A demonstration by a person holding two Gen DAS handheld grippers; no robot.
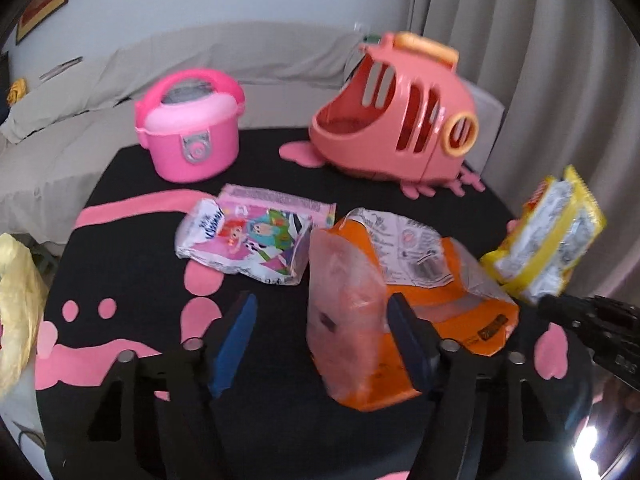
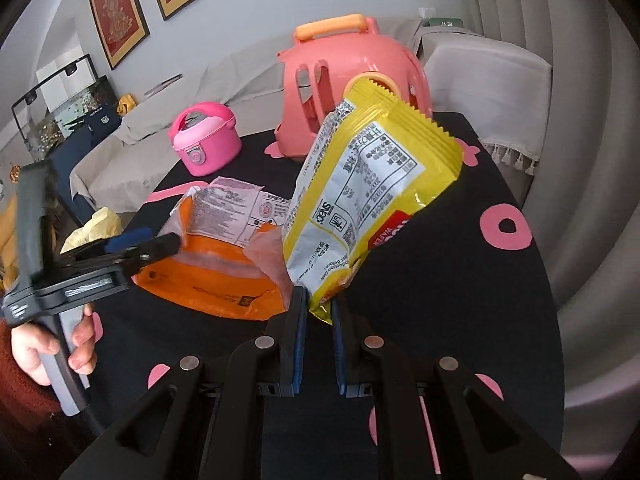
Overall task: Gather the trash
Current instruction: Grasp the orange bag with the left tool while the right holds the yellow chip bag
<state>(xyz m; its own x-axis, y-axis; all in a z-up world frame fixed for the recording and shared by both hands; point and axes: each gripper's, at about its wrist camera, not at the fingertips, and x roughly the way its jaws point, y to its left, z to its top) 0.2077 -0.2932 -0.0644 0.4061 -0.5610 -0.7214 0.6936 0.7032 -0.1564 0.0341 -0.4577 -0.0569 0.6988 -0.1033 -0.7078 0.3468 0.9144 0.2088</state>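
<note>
My right gripper [image 2: 318,312] is shut on a corner of a yellow wafer wrapper [image 2: 368,196] and holds it up above the black table; the wrapper also shows in the left wrist view [image 1: 548,236]. An orange bag [image 1: 400,312] lies open on the table, also seen in the right wrist view [image 2: 208,276]. My left gripper [image 1: 324,324] is open, its right finger against the bag's edge, its left finger over bare table. A pink cartoon wrapper [image 1: 256,244] lies flat just left of the bag.
A pink toy rice cooker [image 1: 188,124] and a salmon toy toaster [image 1: 400,116] stand at the back of the black table [image 2: 480,300]. A crumpled yellow bag [image 1: 16,304] sits at the left edge. A sofa lies behind, curtains at right.
</note>
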